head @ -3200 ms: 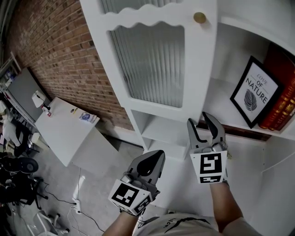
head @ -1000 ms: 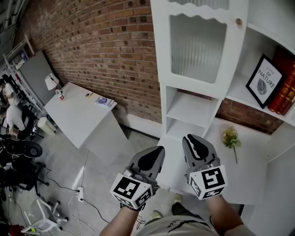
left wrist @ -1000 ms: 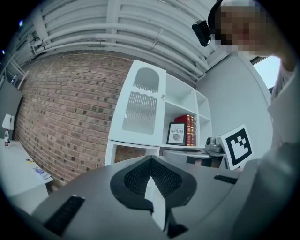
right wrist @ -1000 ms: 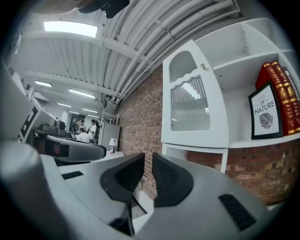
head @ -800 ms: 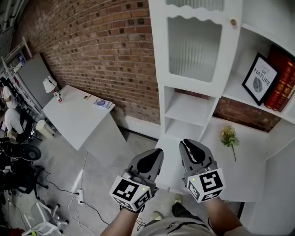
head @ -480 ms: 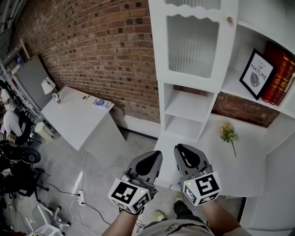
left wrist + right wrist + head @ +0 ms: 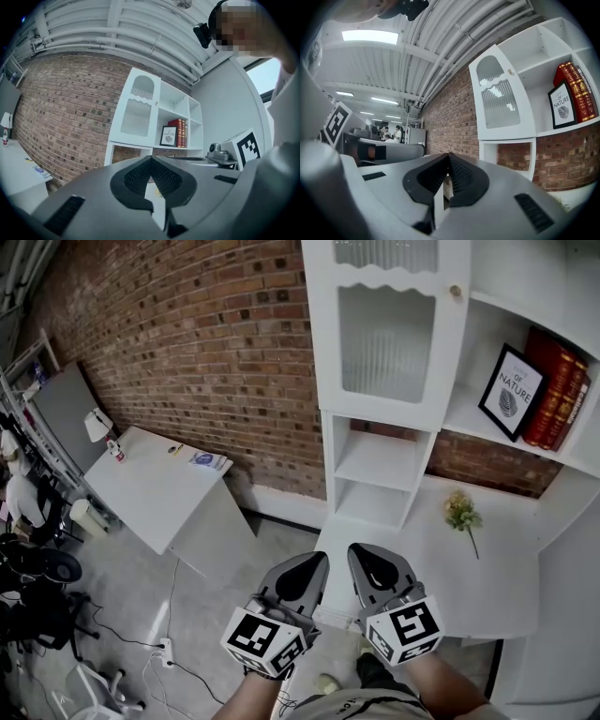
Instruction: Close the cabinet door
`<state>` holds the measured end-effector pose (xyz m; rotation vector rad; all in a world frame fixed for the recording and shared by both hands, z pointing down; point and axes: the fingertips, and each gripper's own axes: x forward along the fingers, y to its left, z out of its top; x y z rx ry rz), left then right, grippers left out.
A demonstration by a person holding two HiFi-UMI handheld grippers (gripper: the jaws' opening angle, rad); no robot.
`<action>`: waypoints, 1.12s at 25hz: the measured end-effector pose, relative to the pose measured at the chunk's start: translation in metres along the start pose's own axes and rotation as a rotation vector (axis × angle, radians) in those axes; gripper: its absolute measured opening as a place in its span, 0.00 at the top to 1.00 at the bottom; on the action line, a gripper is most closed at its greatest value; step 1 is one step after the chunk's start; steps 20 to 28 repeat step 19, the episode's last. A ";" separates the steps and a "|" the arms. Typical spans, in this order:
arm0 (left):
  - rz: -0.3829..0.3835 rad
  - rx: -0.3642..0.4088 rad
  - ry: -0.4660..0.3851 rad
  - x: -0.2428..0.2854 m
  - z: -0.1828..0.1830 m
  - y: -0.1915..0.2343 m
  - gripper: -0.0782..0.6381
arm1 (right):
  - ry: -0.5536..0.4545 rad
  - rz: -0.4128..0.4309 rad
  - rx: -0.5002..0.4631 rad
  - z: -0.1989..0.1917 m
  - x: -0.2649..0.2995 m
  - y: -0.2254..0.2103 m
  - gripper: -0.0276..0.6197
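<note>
White cabinet door (image 7: 389, 338) with a ribbed glass panel and small brass knob (image 7: 457, 292) sits flush against the tall white cabinet (image 7: 375, 474), beside an open shelf holding a black-framed print (image 7: 506, 392) and red books (image 7: 553, 399). Well below it, the left gripper (image 7: 312, 563) is clenched on nothing. The right gripper (image 7: 361, 554) has just clenched too, with nothing between its jaws.

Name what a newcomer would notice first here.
A tall white cabinet with a ribbed-glass door stands top centre against a red brick wall, a black-framed print and red books on its right shelf. Below, the grey left gripper and right gripper sit side by side, jaws shut, empty; the right's just closed.
</note>
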<state>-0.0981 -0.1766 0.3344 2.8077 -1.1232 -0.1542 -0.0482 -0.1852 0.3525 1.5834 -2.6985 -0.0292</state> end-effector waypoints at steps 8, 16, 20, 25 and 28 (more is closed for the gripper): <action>0.002 0.005 -0.016 0.000 0.006 0.000 0.88 | -0.009 0.005 -0.013 0.006 0.001 0.001 0.93; 0.008 0.014 -0.020 -0.001 0.008 0.003 0.88 | -0.010 0.012 -0.029 0.010 0.006 0.005 0.93; 0.005 0.015 -0.023 -0.001 0.007 0.005 0.88 | -0.010 0.015 -0.035 0.011 0.007 0.007 0.93; 0.005 0.015 -0.023 -0.001 0.007 0.005 0.88 | -0.010 0.015 -0.035 0.011 0.007 0.007 0.93; 0.005 0.015 -0.023 -0.001 0.007 0.005 0.88 | -0.010 0.015 -0.035 0.011 0.007 0.007 0.93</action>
